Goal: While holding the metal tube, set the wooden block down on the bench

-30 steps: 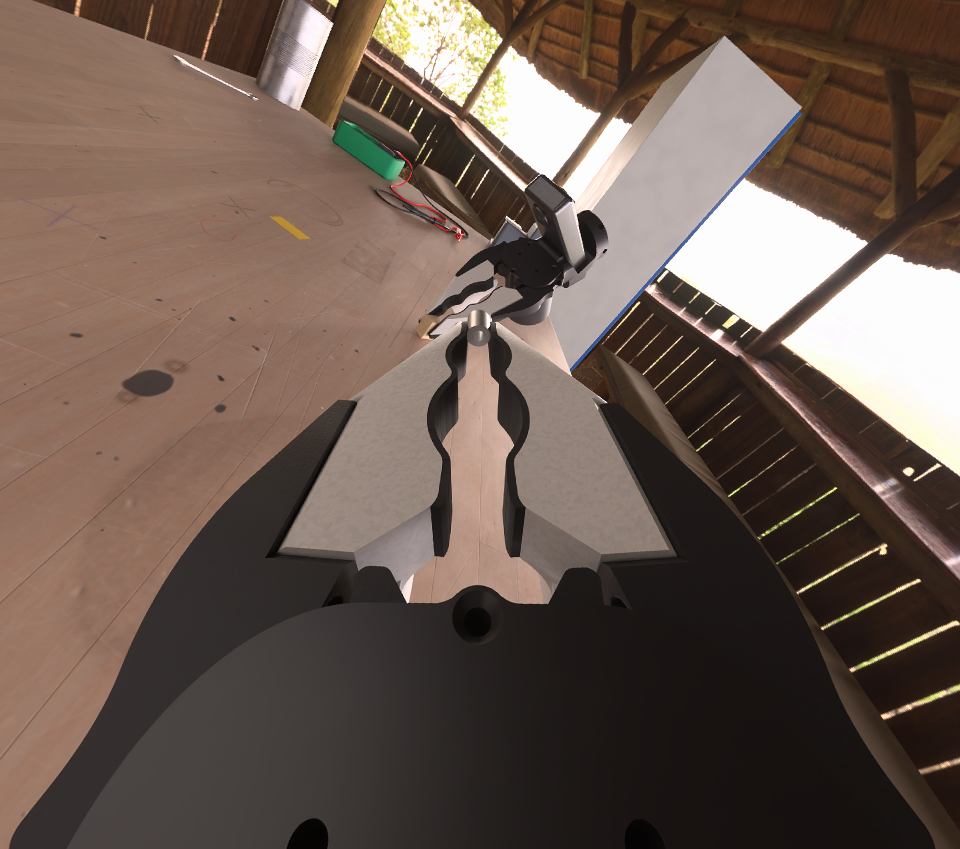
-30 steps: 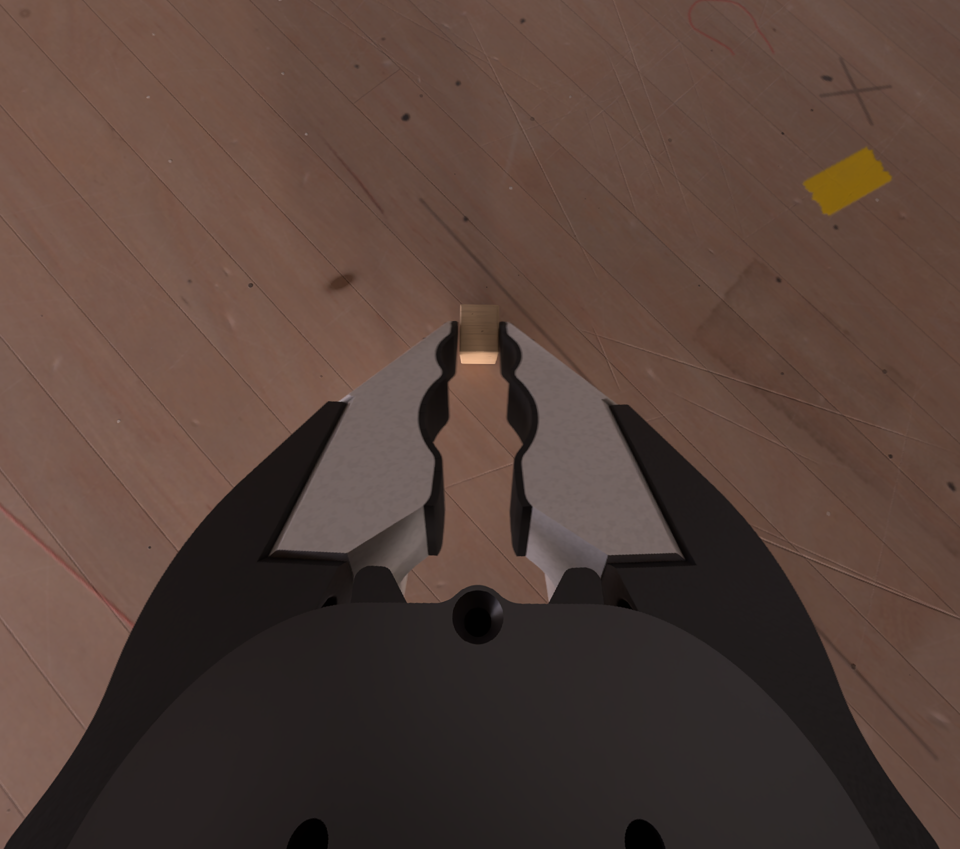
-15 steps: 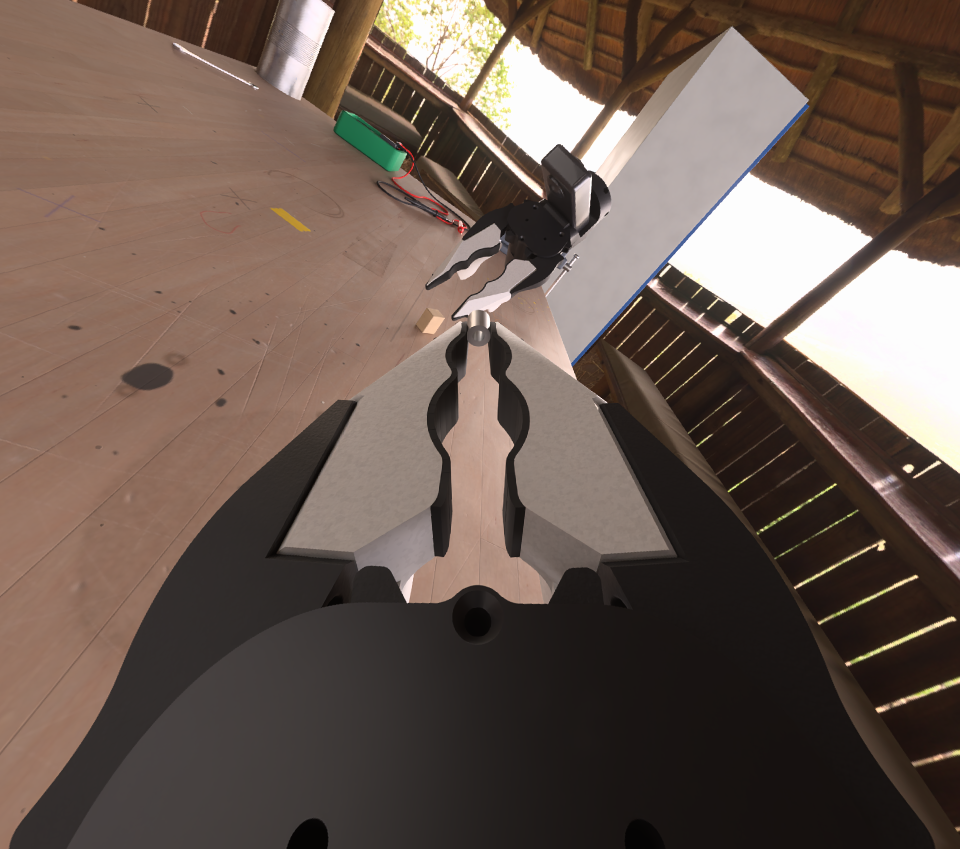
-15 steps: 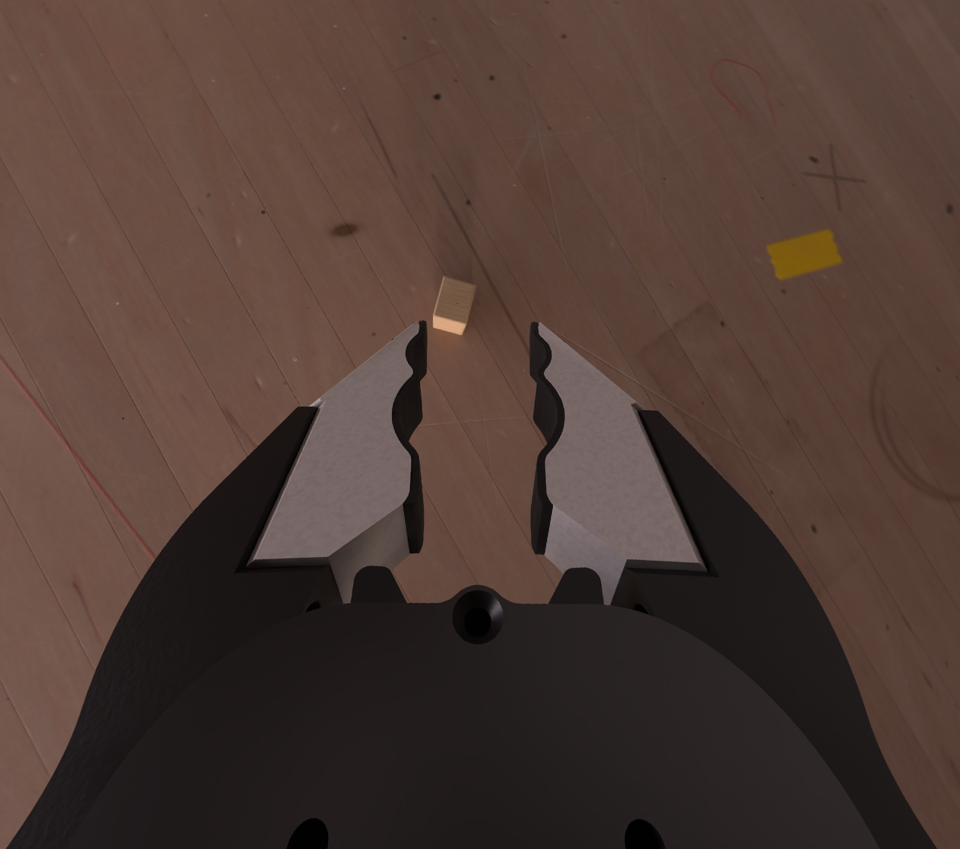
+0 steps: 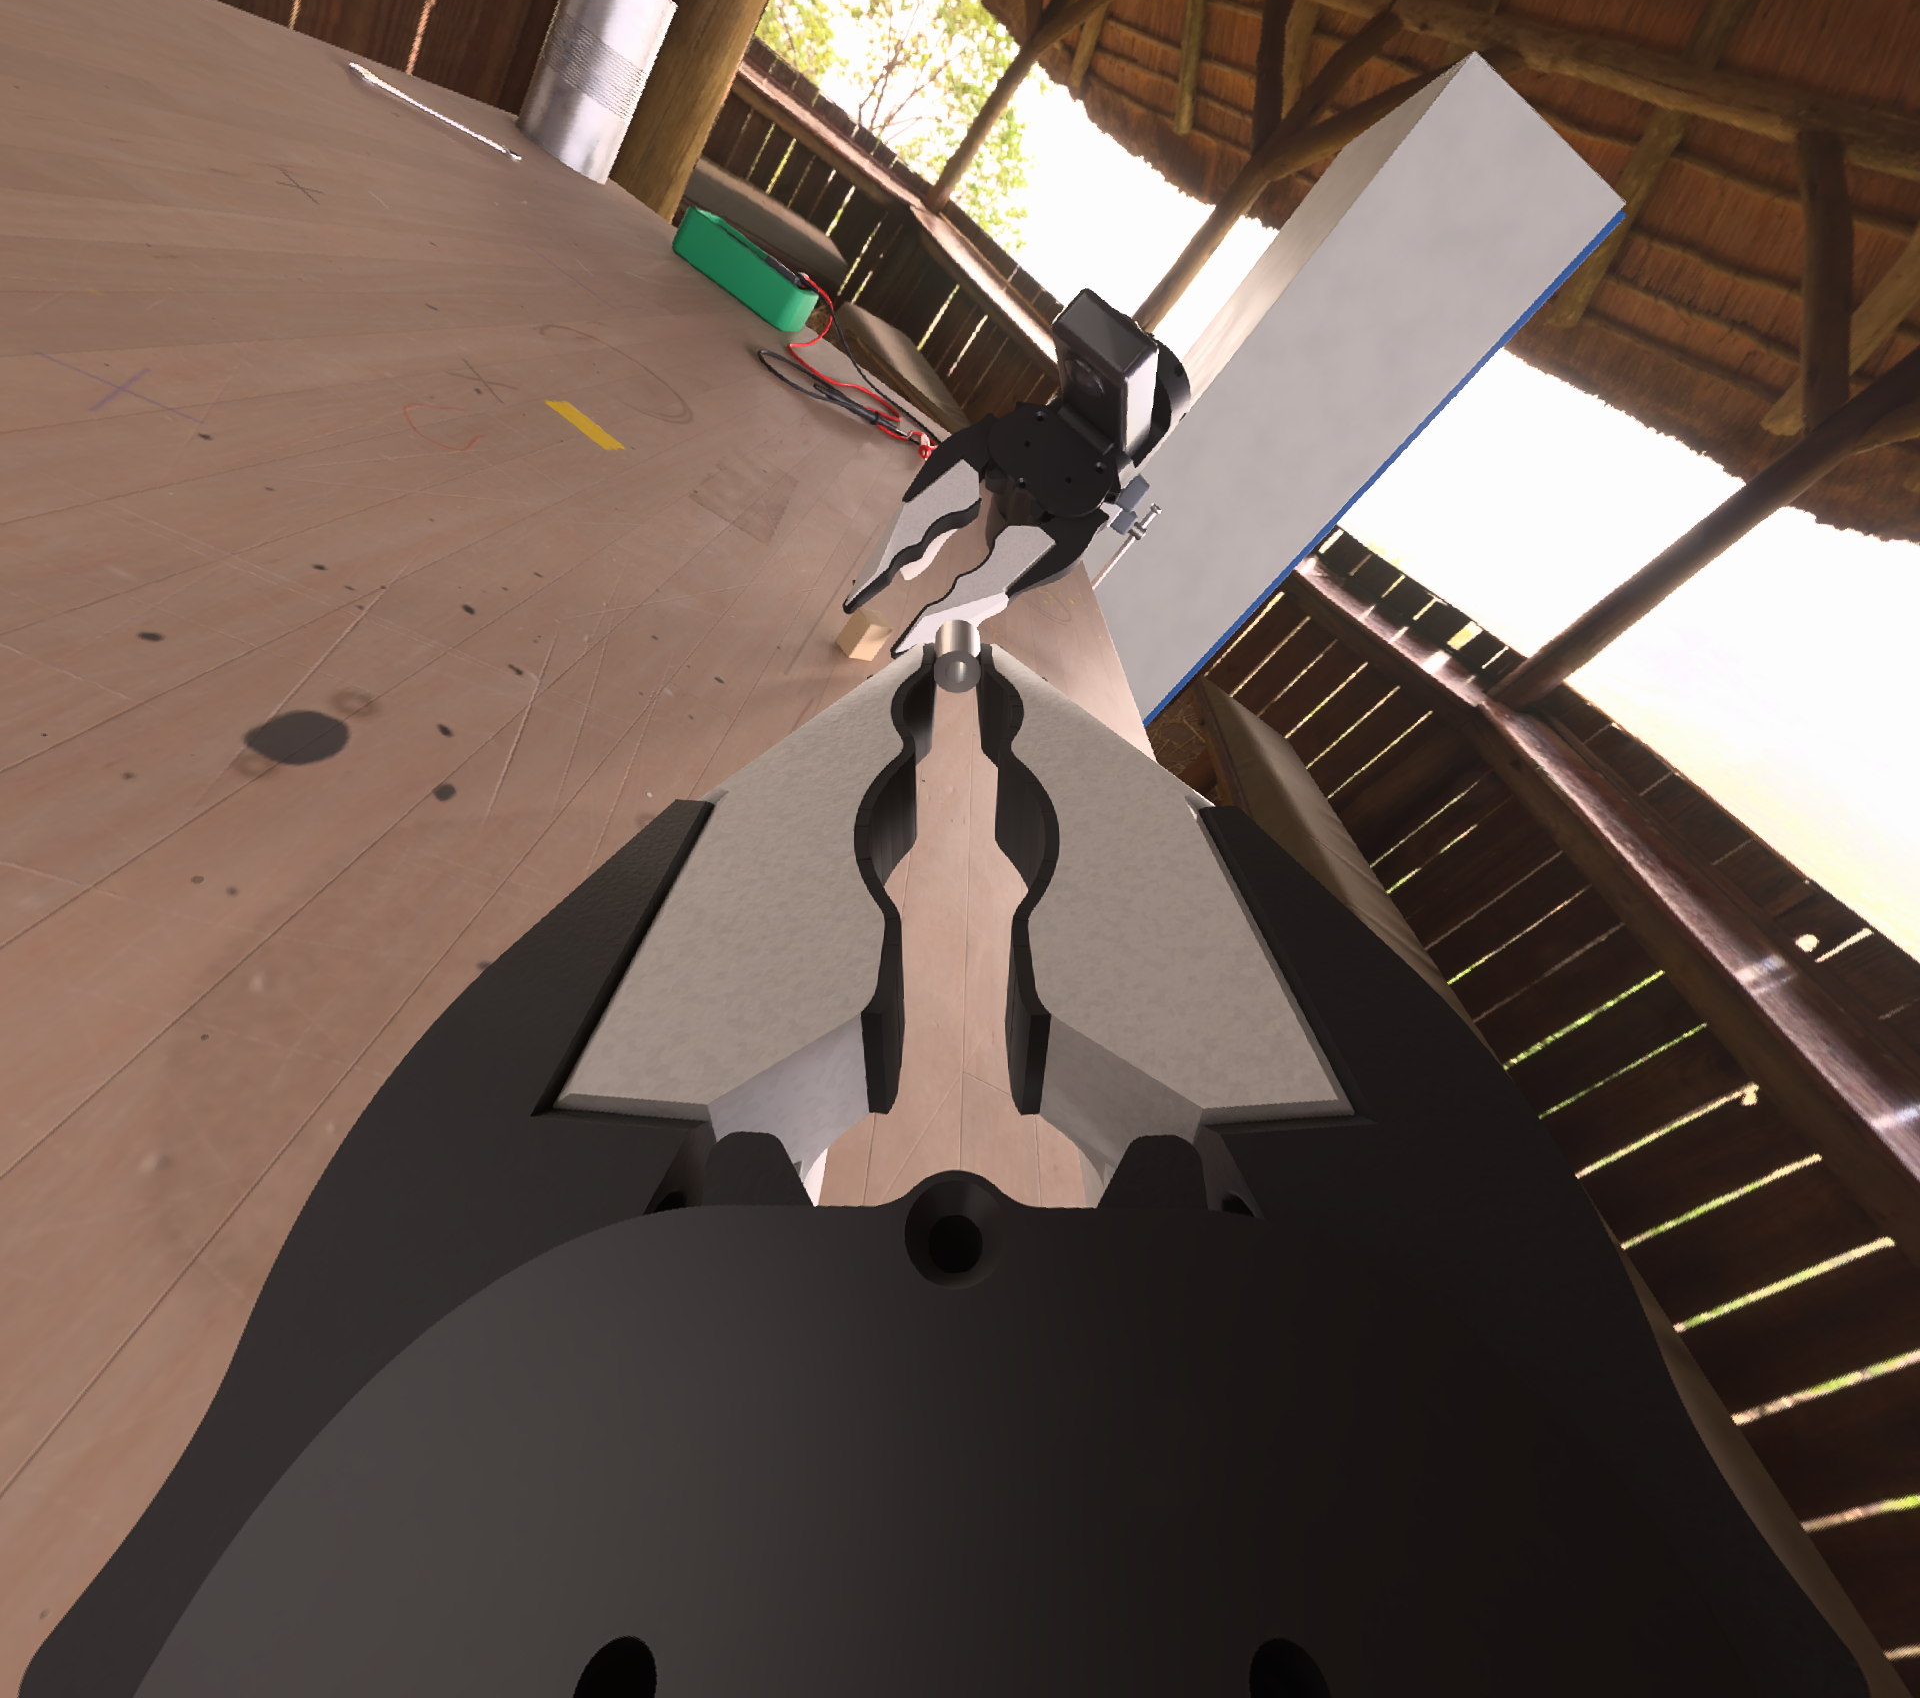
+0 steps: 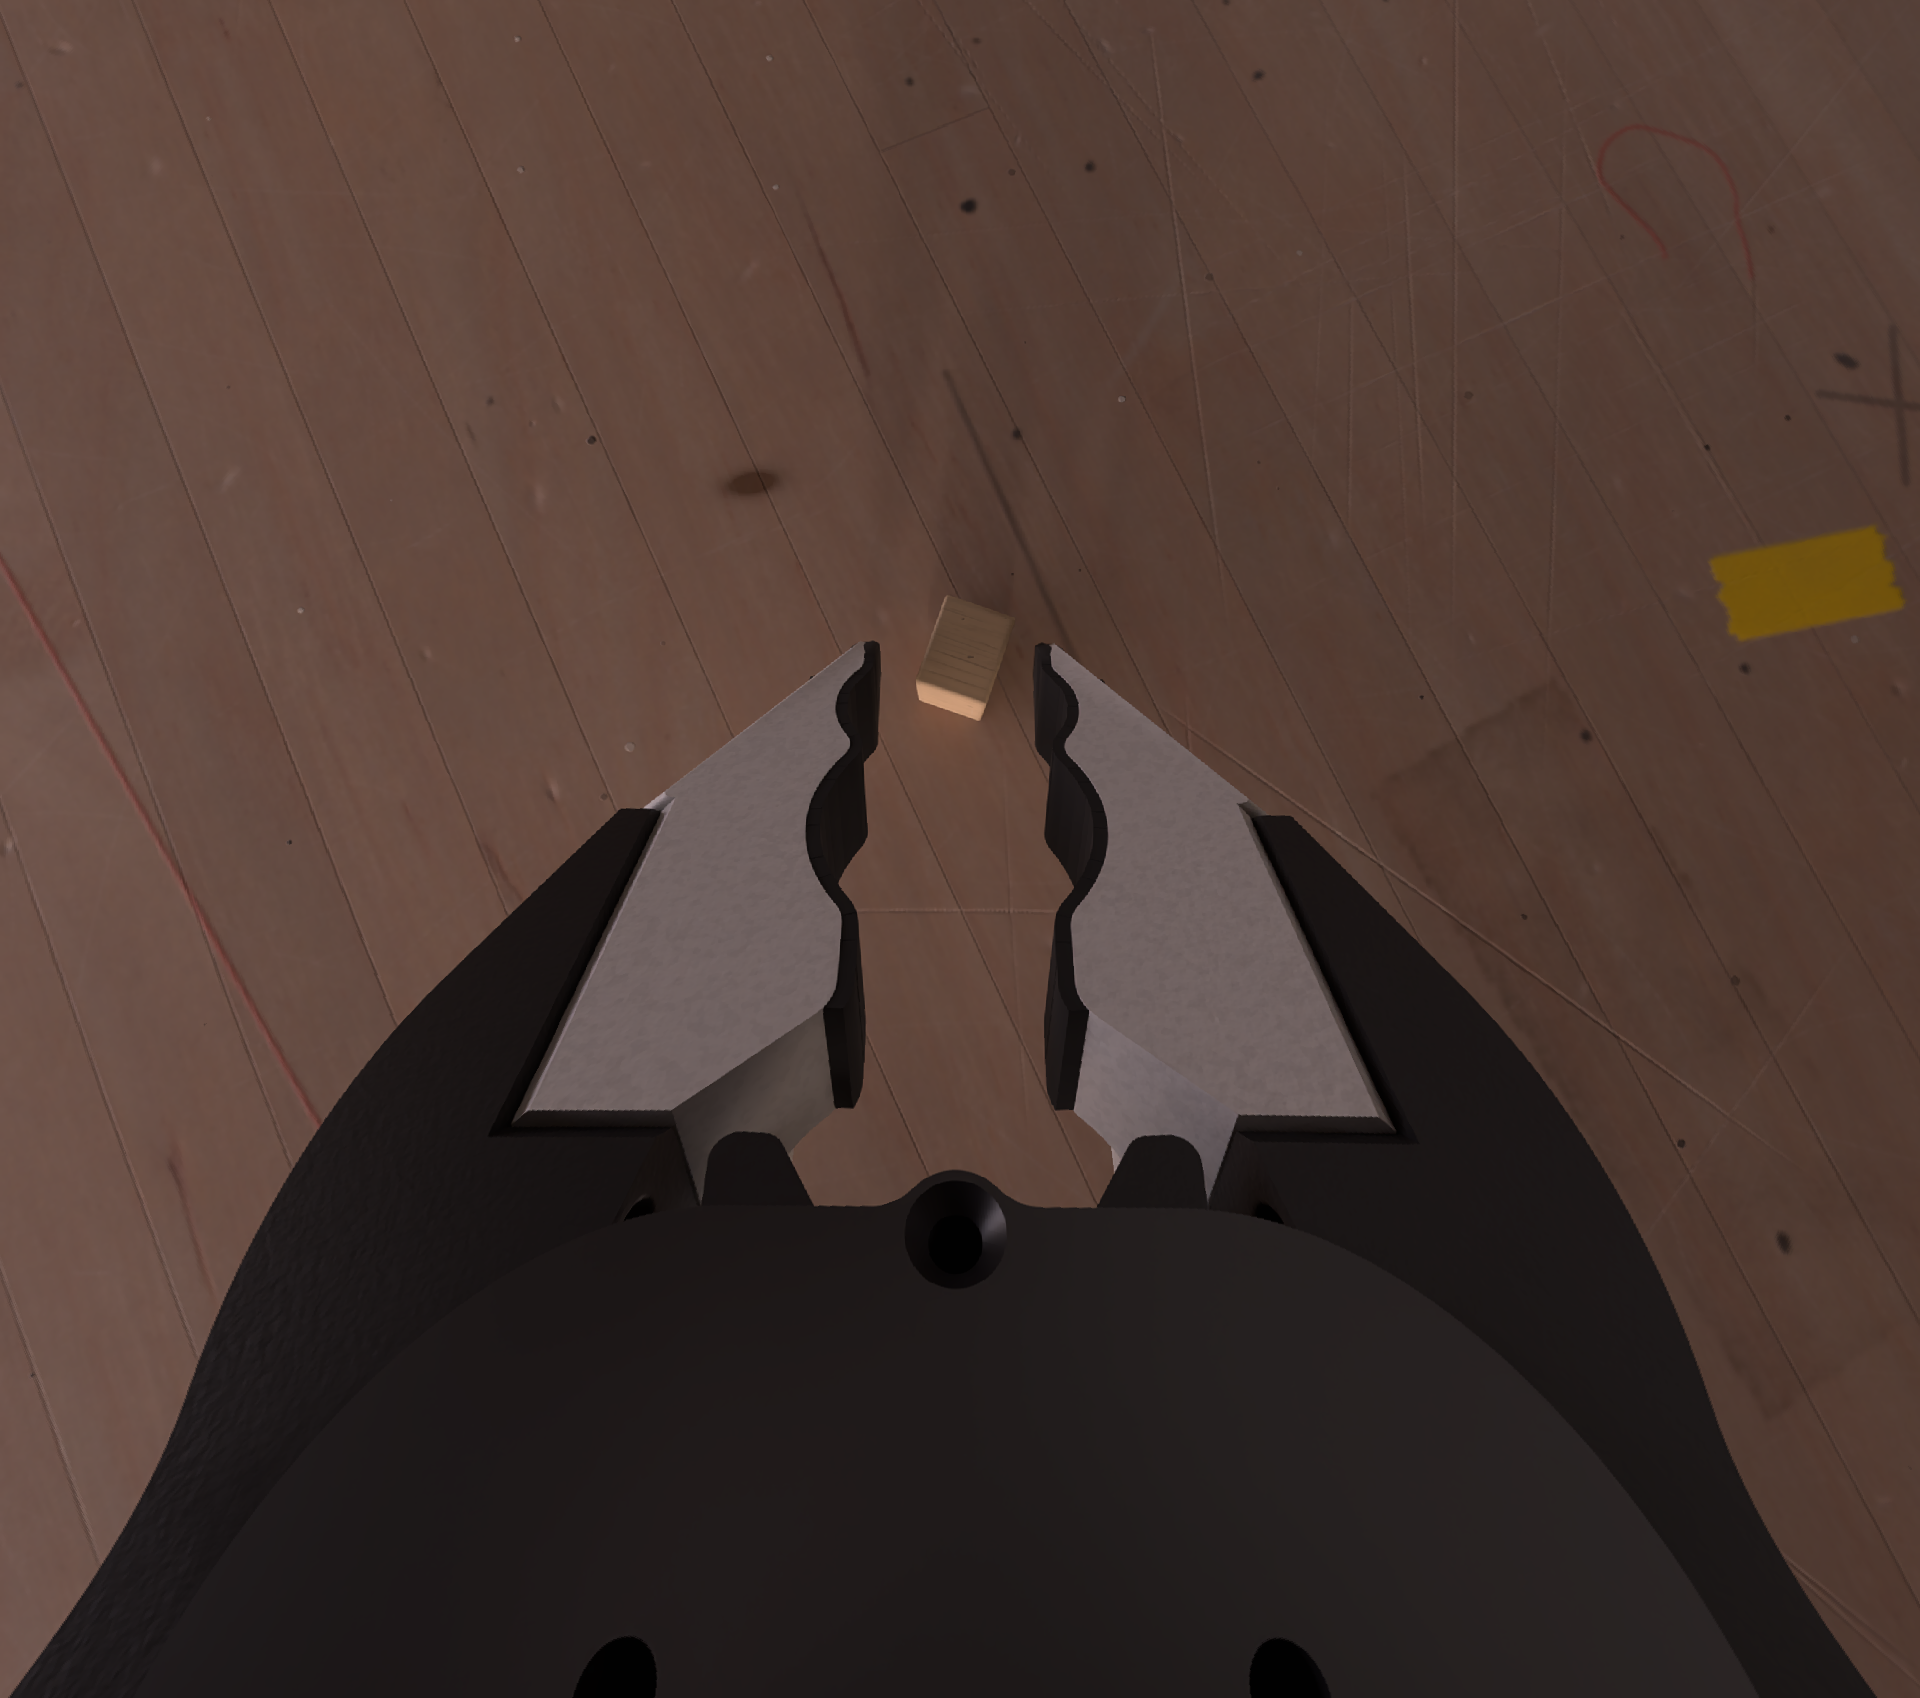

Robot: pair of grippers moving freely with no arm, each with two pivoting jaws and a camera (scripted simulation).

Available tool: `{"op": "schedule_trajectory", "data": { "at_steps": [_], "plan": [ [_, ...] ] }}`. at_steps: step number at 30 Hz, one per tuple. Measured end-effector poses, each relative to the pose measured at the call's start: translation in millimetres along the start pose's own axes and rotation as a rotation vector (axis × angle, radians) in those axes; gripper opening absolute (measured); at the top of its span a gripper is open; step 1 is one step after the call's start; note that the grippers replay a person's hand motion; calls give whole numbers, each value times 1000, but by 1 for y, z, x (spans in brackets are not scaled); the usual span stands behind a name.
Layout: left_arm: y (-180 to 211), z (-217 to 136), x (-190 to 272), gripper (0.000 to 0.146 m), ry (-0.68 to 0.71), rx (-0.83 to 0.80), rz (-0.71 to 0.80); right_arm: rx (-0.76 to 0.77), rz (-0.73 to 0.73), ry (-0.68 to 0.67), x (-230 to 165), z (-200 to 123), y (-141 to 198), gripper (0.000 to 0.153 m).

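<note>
- The left gripper [image 5: 954, 669] has its fingers squeezed tight on the small metal tube [image 5: 955, 657], right at the tips.
- The right gripper [image 6: 957, 674] has its fingers apart and holds nothing.
- The wooden block [image 6: 964, 657] lies on the brown wooden surface [image 6: 520, 298], just past the right gripper's tips and not touching them.
- A strip of yellow tape [image 6: 1806, 597] is stuck well off to one side.

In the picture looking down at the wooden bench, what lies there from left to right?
Thin red line → dark knot → wooden block, lying free on the bench beyond the open jaws of the right gripper → red scribble → yellow tape.
</note>
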State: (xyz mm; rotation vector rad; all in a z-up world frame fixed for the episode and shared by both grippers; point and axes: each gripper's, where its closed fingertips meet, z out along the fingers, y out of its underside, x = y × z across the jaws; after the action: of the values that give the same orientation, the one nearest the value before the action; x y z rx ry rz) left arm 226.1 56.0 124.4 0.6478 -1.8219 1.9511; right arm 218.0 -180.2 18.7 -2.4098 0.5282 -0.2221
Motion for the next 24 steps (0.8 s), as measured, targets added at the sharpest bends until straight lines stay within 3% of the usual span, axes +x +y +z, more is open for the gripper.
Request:
{"op": "schedule_trajectory", "data": {
  "at_steps": [24],
  "plan": [
    [-1,-1,-1,7,-5,7,-5,90,79,56,-2,5,3,47]
  ]
}}
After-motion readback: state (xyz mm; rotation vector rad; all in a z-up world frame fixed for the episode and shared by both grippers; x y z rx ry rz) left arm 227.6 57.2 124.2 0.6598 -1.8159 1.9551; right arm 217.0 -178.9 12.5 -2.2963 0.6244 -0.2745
